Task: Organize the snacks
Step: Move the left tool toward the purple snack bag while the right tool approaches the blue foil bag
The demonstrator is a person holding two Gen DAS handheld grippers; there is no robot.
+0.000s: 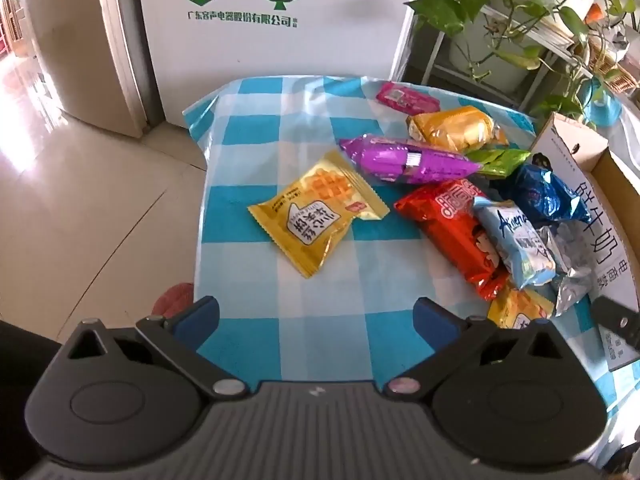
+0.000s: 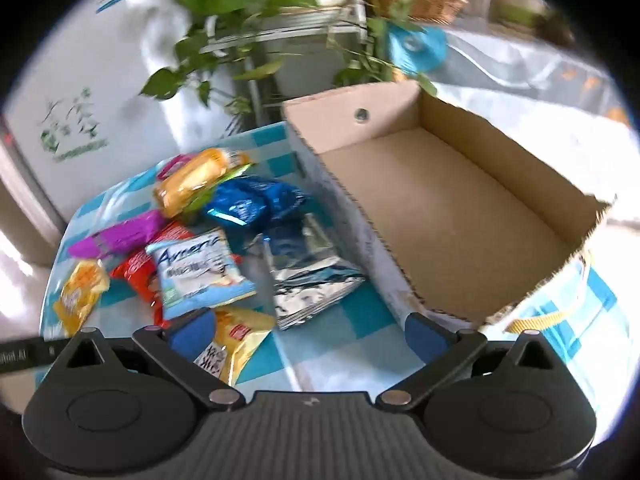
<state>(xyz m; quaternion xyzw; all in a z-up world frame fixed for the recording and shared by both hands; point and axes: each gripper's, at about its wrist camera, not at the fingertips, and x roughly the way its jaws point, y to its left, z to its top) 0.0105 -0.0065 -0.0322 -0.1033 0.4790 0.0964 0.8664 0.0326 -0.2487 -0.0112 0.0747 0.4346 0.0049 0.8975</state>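
Note:
Several snack packets lie on a blue-checked tablecloth (image 1: 320, 304). A yellow waffle packet (image 1: 318, 218) lies alone, ahead of my open, empty left gripper (image 1: 318, 314). To its right lie a purple packet (image 1: 408, 159), a red packet (image 1: 448, 224), a light blue packet (image 1: 516, 240), a dark blue packet (image 1: 548, 196), a silver packet (image 2: 312, 276), an orange packet (image 1: 456, 128) and a pink packet (image 1: 406, 98). My right gripper (image 2: 308, 330) is open and empty, with a second yellow packet (image 2: 236, 336) by its left finger. The open cardboard box (image 2: 452, 208) stands empty to the right.
A white appliance carton (image 1: 272, 40) stands behind the table. Potted plants on a metal rack (image 1: 520, 32) stand at the back right. The table's left edge drops to a tiled floor (image 1: 80, 200). A yellow strap (image 2: 536, 322) hangs at the box's near corner.

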